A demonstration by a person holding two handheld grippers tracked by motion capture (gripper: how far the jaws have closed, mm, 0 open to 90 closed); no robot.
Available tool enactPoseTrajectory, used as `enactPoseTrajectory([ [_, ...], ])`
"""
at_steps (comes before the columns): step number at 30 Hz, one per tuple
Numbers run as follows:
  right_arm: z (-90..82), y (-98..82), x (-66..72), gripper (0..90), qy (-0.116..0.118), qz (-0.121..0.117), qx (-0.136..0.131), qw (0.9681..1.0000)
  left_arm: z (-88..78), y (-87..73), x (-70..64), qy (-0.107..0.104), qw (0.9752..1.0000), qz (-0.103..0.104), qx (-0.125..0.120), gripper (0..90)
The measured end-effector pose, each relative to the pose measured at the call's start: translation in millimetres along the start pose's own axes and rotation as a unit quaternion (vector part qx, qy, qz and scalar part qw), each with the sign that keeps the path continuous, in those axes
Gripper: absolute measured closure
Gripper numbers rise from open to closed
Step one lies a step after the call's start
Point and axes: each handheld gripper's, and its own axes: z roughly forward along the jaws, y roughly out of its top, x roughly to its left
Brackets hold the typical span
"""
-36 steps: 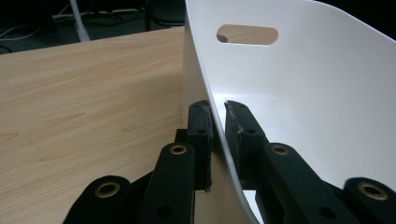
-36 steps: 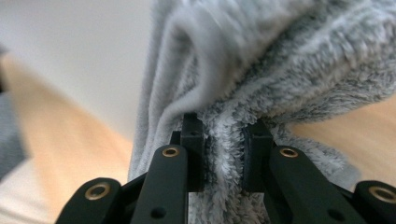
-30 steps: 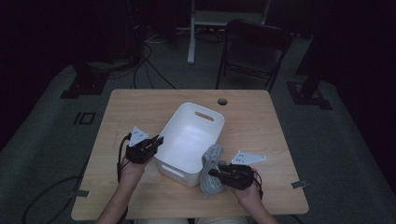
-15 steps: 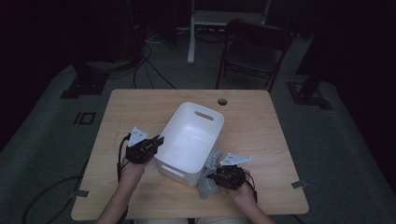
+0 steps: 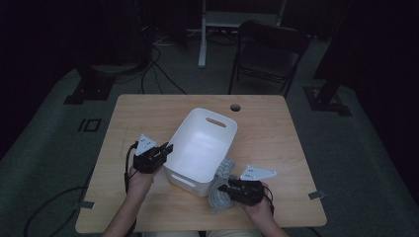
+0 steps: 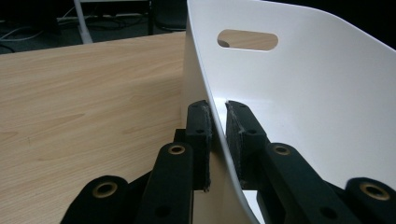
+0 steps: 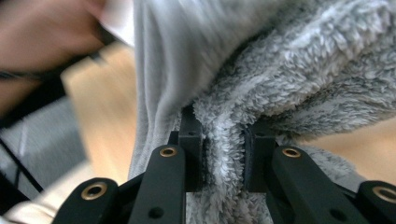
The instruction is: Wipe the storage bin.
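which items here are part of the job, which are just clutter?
In the job:
- white plastic bin with handle slots, rim clamped by the left gripper
- grey fluffy cloth, pinched in the right gripper, lying beside the bin
- light wooden table they rest on

Just lying about:
- black folding chair behind the table
- cables on the floor

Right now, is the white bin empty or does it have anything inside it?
Empty as far as shown: the white bin has a bare white floor inside, and the grey fleece cloth lies outside it on the table.
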Motion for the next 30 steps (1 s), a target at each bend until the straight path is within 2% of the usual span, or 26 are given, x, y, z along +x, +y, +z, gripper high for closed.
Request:
enactPoseTrajectory([
  [1,-3.6,3.6,5.7,72.2,0.001,-0.011,-0.013,0.9999,-0.2,-0.2,0.4,0.000,1.0000,-0.001,0.000,79.8],
  [3,-6.2,6.2,13.2,63.3,-0.016,-0.020,-0.033,0.9991,-0.3,-0.4,0.7,-0.001,1.0000,-0.002,0.000,79.8],
  [4,-4.6,5.8,13.8,56.3,-0.015,-0.008,-0.037,0.9992,-0.2,-0.3,0.3,-0.001,1.0000,-0.001,0.000,79.8],
  [5,-2.3,5.7,12.8,52.2,-0.011,0.000,-0.033,0.9994,-0.1,-0.3,-0.3,-0.001,1.0000,0.000,-0.001,79.6],
  [6,2.4,5.0,11.7,48.4,-0.017,0.016,-0.024,0.9994,-0.2,-0.4,-0.2,-0.002,1.0000,0.001,-0.001,79.5],
  [8,6.4,5.0,10.6,44.1,-0.014,0.028,-0.019,0.9993,-0.4,-0.2,0.1,-0.002,1.0000,0.006,0.002,79.5],
  [10,7.9,5.6,10.4,42.7,-0.018,0.041,-0.024,0.9987,-0.5,-0.3,0.4,-0.004,1.0000,0.006,0.002,79.6],
  [12,9.2,5.2,9.6,37.8,-0.012,0.040,-0.025,0.9988,-0.4,-0.1,-0.3,-0.003,0.9999,0.009,0.003,79.3],
  [17,11.7,5.9,9.6,35.1,-0.005,0.043,-0.026,0.9987,-0.5,-0.1,-0.1,-0.007,0.9999,0.006,0.004,79.3],
  [22,15.2,4.1,10.2,33.8,-0.018,0.036,-0.027,0.9989,-0.8,0.2,-1.2,-0.008,0.9999,0.011,0.008,79.3],
  [26,17.2,1.1,7.0,33.2,-0.019,0.036,-0.025,0.9989,-0.6,0.6,-1.2,-0.010,0.9998,0.013,0.010,79.3],
  [29,19.7,-1.9,5.8,33.2,-0.026,0.013,-0.018,0.9994,-0.5,0.7,-1.7,-0.009,0.9998,0.012,0.011,79.2],
  [30,20.6,-3.5,4.3,33.1,-0.024,0.017,-0.015,0.9995,-0.4,0.7,-1.7,-0.009,0.9998,0.011,0.011,79.3],
])
